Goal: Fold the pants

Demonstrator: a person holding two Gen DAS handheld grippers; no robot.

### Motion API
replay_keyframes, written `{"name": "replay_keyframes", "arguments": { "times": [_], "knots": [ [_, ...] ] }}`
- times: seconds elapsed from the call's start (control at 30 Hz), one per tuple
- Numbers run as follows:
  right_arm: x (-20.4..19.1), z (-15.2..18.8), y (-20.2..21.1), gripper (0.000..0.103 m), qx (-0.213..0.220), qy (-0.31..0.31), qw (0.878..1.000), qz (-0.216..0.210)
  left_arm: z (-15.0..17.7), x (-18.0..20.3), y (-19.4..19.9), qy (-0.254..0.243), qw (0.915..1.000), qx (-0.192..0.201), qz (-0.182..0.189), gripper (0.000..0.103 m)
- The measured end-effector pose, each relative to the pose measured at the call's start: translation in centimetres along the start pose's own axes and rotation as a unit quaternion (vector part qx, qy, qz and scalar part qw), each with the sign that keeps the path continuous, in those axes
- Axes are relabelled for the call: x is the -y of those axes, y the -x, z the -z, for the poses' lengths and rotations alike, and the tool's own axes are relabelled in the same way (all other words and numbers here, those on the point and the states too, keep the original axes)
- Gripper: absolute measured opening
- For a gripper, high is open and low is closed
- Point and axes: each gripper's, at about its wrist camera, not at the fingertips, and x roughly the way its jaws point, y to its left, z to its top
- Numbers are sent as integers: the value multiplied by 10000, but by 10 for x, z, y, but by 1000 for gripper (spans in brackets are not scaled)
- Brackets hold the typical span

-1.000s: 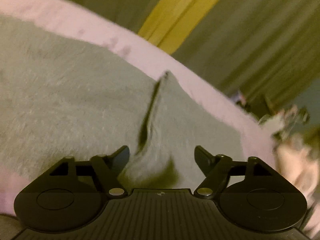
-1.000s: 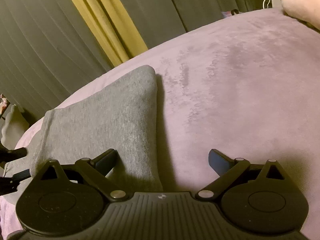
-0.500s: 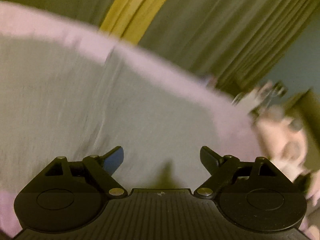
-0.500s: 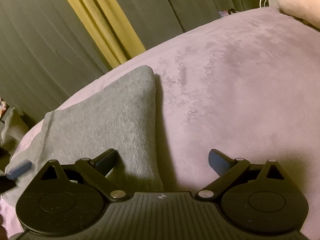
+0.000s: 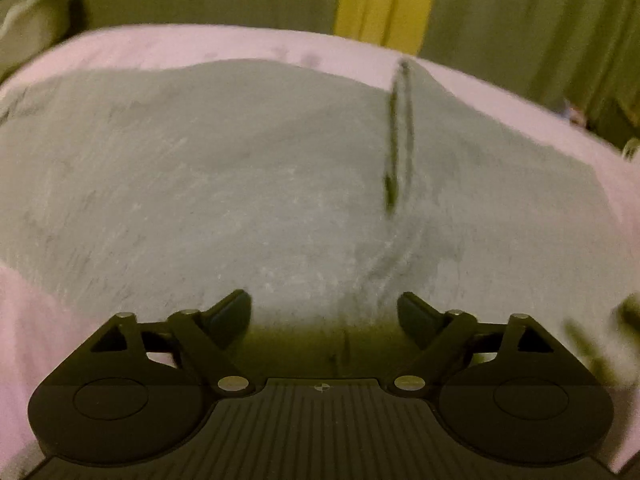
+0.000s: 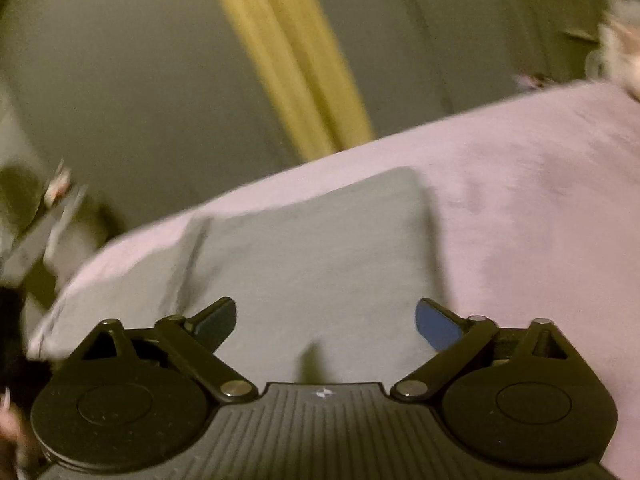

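L claw (image 5: 324, 312) gaping wide, gripping nothing, hovering over gray pants (image 5: 240, 184) lying flat on pink bed (image 5: 160, 46). Crease/slit (image 5: 398, 132) running up cloth R of centre; judging best to pinch at cloth edge, both layers, not mid-panel. R claw (image 6: 326, 320) also spread, empty, sitting over pants' narrow end (image 6: 320, 248). Edge beside R finger; bare bed (image 6: 540, 200) opening rightward w/ room to swing fold. Curtain (image 6: 288, 60) hanging well behind.

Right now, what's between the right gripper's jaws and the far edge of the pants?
In the right wrist view, only grey pants fabric lies ahead of the open right gripper, with the pink bedspread beyond.
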Motion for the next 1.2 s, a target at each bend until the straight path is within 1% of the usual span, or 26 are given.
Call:
{"name": "replay_keyframes", "arguments": {
  "times": [0.07, 0.1, 0.17, 0.23, 0.27, 0.33, 0.37, 0.43, 0.5, 0.57, 0.63, 0.7, 0.73, 0.77, 0.83, 0.87, 0.9, 0.93, 0.97, 1.0, 1.03, 1.07, 1.1, 1.13, 1.17, 1.2],
  "knots": [
    [-19, 11, -17, 37, -372, 461, 9982, 101, -5, -9, 9, 326, 9993, 185, 69, 88],
    [-27, 17, -25, 37, -534, 623, 9966, 125, -7, -15, 14, 457, 9984, 330, 36, 89],
    [-44, 22, -31, 37, -545, 896, 9944, 124, -9, -29, 22, 721, 9959, 552, 8, 92],
    [-57, 19, -37, 36, -660, 858, 9939, -224, -9, -45, 26, 1090, 9914, 711, 115, 92],
    [-65, 18, -40, 36, -721, 852, 9931, -354, -9, -52, 26, 1295, 9889, 708, 151, 92],
    [-78, 19, -49, 36, -840, 1049, 9904, -338, -14, -64, 21, 1690, 9832, 656, 198, 92],
    [-81, 21, -55, 37, -938, 1149, 9886, -253, -16, -69, 19, 1840, 9807, 631, 187, 92],
    [-77, 24, -54, 36, -924, 1247, 9875, -268, -22, -79, 14, 1973, 9783, 627, 69, 92],
    [-71, 25, -47, 35, -864, 1335, 9870, -214, -17, -91, 18, 2069, 9757, 725, -38, 92],
    [-58, 22, -37, 36, -792, 1277, 9886, -38, -20, -107, 20, 2284, 9698, 862, -11, 95],
    [-44, 17, -24, 37, -690, 999, 9925, 135, -19, -127, 21, 2653, 9590, 985, 150, 95],
    [-30, 12, -13, 49, -541, 812, 9948, 300, -15, -149, 27, 3009, 9471, 1074, 308, 95],
    [-23, 13, -11, 50, -477, 812, 9949, 368, -11, -159, 34, 3127, 9423, 1149, 339, 95],
    [-18, 15, -11, 50, -483, 824, 9947, 381, -10, -169, 37, 3191, 9385, 1265, 368, 95],
    [-10, 25, -15, 56, -466, 807, 9953, 268, -6, -188, 46, 3350, 9291, 1520, 370, 95],
    [-8, 28, -16, 66, -376, 767, 9962, 164, -4, -197, 50, 3450, 9238, 1622, 354, 96],
    [-7, 30, -18, 79, -318, 729, 9968, 49, -1, -209, 53, 3559, 9181, 1715, 308, 96],
    [-8, 30, -21, 86, -308, 727, 9969, -61, 1, -219, 56, 3638, 9146, 1749, 247, 96],
    [-12, 30, -24, 97, -334, 787, 9963, -120, 4, -228, 56, 3714, 9114, 1756, 220, 97],
    [-17, 32, -27, 99, -361, 958, 9947, -94, 8, -239, 57, 3821, 9069, 1759, 251, 97],
    [-22, 34, -30, 99, -378, 1164, 9925, 19, 11, -250, 54, 3975, 9006, 1723, 346, 98],
    [-25, 36, -30, 99, -378, 1322, 9905, 73, 15, -260, 49, 4163, 8921, 1677, 523, 98],
    [-27, 38, -31, 99, -369, 1423, 9891, 107, 20, -268, 43, 4377, 8802, 1670, 762, 98],
    [-26, 37, -31, 99, -368, 1419, 9891, 105, 25, -276, 39, 4590, 8673, 1679, 947, 98],
    [-25, 36, -31, 99, -357, 1375, 9898, 77, 28, -284, 36, 4738, 8577, 1709, 1030, 98],
    [-23, 36, -31, 99, -339, 1310, 9908, 39, 31, -287, 34, 4837, 8509, 1746, 1076, 98]
  ]
}}
